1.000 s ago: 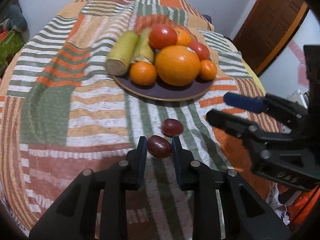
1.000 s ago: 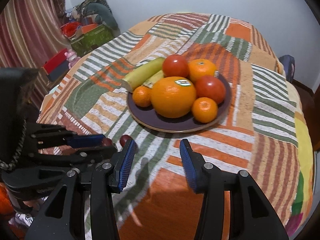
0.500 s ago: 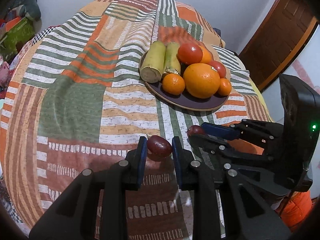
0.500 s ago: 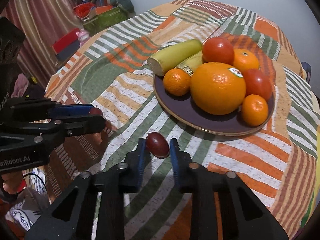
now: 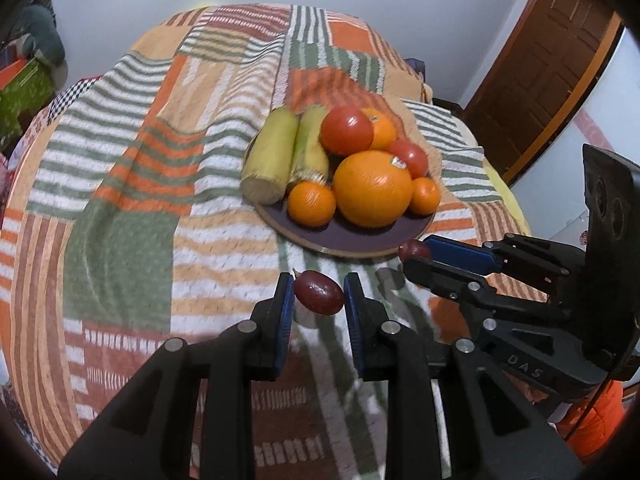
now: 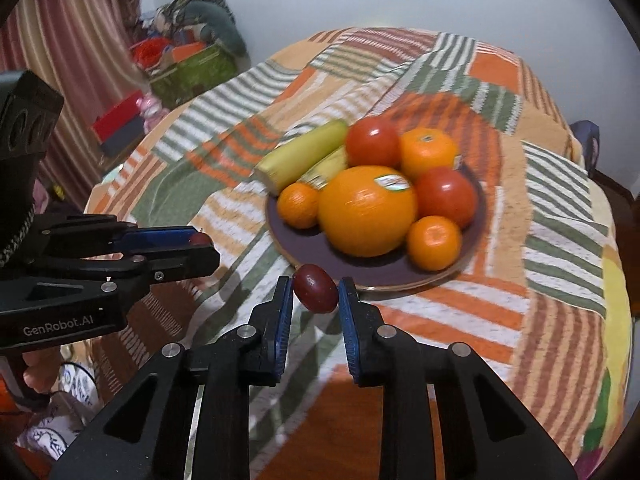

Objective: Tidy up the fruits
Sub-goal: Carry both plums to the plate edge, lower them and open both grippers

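Note:
A dark purple plate (image 5: pixel 344 238) (image 6: pixel 308 246) on the striped cloth holds a big orange (image 5: pixel 372 188) (image 6: pixel 366 210), small oranges, two tomatoes and two yellow-green fruits. My left gripper (image 5: pixel 318 298) is shut on a dark red grape (image 5: pixel 319 298), held above the cloth just short of the plate. My right gripper (image 6: pixel 314 294) is shut on a second dark red grape (image 6: pixel 316 288), held at the plate's near rim. Each gripper shows in the other's view: the right (image 5: pixel 416 254), the left (image 6: pixel 202 246).
The table carries a patchwork striped cloth (image 5: pixel 128 184) with a rounded edge. A brown door (image 5: pixel 536 64) stands at the back right. Boxes and clutter (image 6: pixel 184 64) sit by a curtain at the left.
Both grippers have lifted their grapes and moved toward the plate. One second ago the right gripper was open and empty; it has since shut on the second grape.

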A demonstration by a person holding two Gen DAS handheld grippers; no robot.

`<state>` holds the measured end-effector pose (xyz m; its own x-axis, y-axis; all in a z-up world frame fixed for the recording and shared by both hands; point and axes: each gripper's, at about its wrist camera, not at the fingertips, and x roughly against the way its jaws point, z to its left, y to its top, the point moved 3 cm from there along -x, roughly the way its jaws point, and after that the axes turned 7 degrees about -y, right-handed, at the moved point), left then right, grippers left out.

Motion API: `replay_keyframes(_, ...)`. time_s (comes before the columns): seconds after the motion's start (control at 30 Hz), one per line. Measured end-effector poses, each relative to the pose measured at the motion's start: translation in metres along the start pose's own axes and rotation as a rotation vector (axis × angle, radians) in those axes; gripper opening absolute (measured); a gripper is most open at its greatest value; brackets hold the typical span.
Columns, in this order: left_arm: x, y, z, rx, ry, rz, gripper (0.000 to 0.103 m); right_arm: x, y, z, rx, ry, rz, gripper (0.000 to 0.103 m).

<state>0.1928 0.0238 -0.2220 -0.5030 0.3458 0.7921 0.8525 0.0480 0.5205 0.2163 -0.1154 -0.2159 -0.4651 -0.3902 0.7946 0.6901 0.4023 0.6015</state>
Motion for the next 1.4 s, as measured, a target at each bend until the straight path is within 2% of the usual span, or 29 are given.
replay_keyframes(0.3, -0.017, 0.023, -0.016, -0.045, -0.019, -0.005, 0.025, 0.005, 0.006, -0.027, -0.051, -0.047, -0.028, 0.021)
replay_keyframes(0.97, -0.063, 0.027, -0.014, -0.041, -0.031, 0.07, 0.025, -0.014, 0.006, -0.035, -0.06, -0.013, 0.003, 0.022)
replay_keyframes(1.4, -0.052, 0.026, -0.015, -0.04, -0.012, 0.058, 0.025, -0.01, 0.007, -0.036, -0.077, -0.006, 0.013, 0.023)
